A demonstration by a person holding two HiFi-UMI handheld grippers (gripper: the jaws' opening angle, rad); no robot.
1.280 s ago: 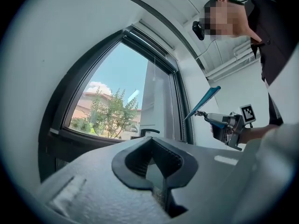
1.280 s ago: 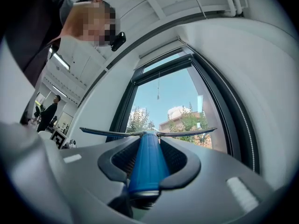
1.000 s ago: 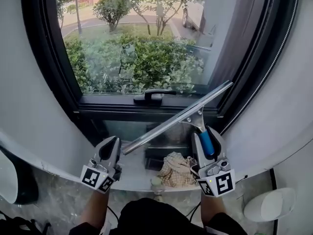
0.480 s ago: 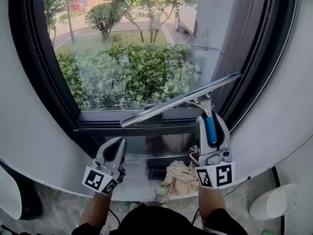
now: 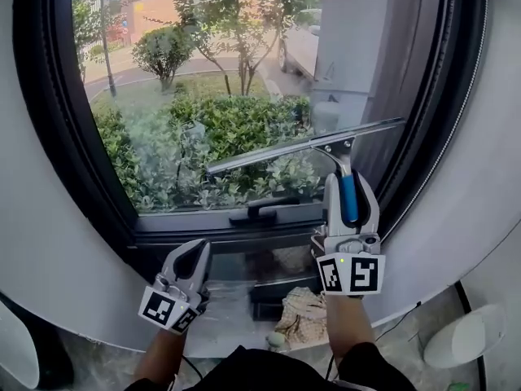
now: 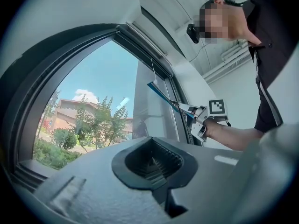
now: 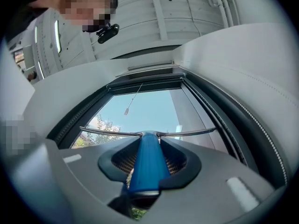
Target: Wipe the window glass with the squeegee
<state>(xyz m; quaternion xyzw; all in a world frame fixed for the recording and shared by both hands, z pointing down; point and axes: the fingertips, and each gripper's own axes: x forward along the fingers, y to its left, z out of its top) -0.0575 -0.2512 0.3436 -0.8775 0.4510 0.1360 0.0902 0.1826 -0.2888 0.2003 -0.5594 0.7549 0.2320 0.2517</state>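
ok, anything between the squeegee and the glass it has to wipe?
Nothing visible. The right gripper holds the squeegee, blade across the lower glass, above the window handle. Contact can't be told.

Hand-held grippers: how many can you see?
2. The left hand-held gripper is low, shut and empty; the right hand-held gripper is higher, gripping the squeegee by the window glass.

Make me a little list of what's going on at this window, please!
squeegee: held up in front of the window glass, tilted, right end higher
right gripper: shut on the squeegee's blue handle
left gripper: shut, empty, low near the sill
cloth: crumpled on the sill
outside: green bushes
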